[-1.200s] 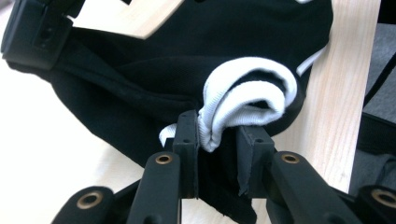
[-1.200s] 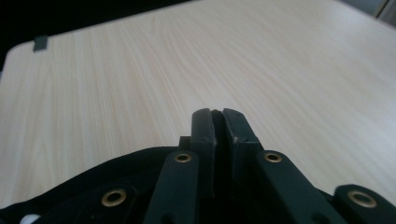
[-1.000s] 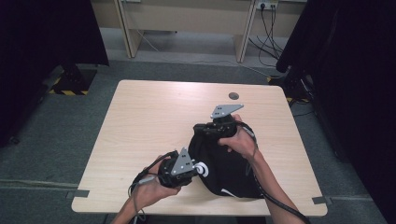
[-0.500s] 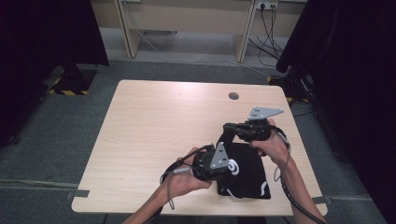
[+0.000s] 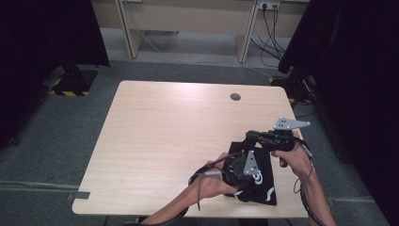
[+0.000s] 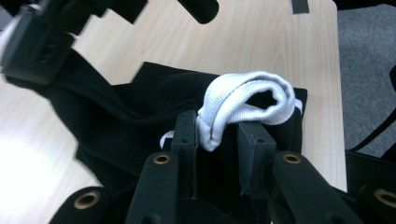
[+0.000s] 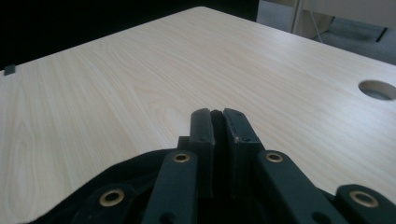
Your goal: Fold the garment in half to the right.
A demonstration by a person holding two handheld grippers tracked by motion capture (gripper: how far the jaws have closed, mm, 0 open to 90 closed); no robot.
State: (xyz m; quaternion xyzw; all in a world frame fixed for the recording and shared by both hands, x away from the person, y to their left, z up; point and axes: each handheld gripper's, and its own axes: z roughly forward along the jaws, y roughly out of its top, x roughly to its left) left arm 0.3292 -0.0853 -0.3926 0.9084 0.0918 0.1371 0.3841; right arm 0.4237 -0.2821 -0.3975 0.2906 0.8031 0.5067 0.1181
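A black cloth bag (image 5: 256, 176) with a white ribbed strap (image 6: 243, 102) lies on the pale wood-grain table (image 5: 164, 127) (near right corner).

one table (image 5: 155, 136). one black garment (image 5: 261, 181), lower right of the high view (one white ribbed loop (image 6: 247, 100) on it). two grippers: left gripper (image 5: 240, 169), right gripper (image 5: 254, 136). one round hole (image 5: 235, 97) in the tabletop.

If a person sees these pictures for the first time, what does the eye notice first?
First comes the black garment, bunched at the table's near right corner, dark against the pale wood. Next is its white ribbed band, which loops up between the left gripper's fingers. The right gripper is shut on the black cloth at the garment's far edge.
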